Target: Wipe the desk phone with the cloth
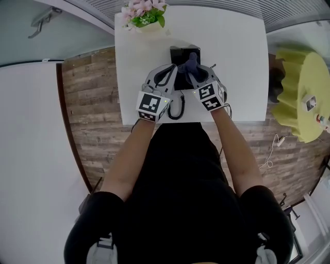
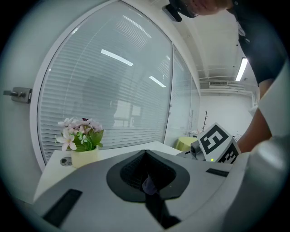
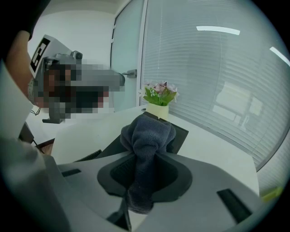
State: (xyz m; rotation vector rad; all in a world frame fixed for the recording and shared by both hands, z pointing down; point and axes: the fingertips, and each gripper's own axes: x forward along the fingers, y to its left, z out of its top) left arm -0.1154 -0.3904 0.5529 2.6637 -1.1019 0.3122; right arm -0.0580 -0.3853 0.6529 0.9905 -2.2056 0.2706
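On the white table [image 1: 237, 62], near its far edge, sat the black desk phone [image 1: 178, 53], w/ a small pot of pink flowers [image 1: 144, 15] just beyond it at the far-left corner. The person stood at the near edge w/ both arms stretched fwd, one gripper in each hand, the two close together over the phone. The right gripper [image 1: 194, 70] was clamped on the cloth [image 3: 147, 136]: a dark grey-blue towel pinched in the throat of the jaws, one short end hanging out behind, the rest bunched into a fat wad sticking out past the tips. That wad sat right over the phone's top face; whether it actually touched, I couldn't tell. The left gripper [image 2: 146, 156] had its jaws drawn fully together, no real gap betw. them. A tiny pale lilac scrap showed at the seam, too small to say what it was. It pointed toward the flower pot, tips by the phone's left side, just beside the right gripper. A black coiled cord [image 1: 178, 108] looped on the table betw. the two marker cubes, near the front edge. Frosted glass w/ blinds ran behind the table.
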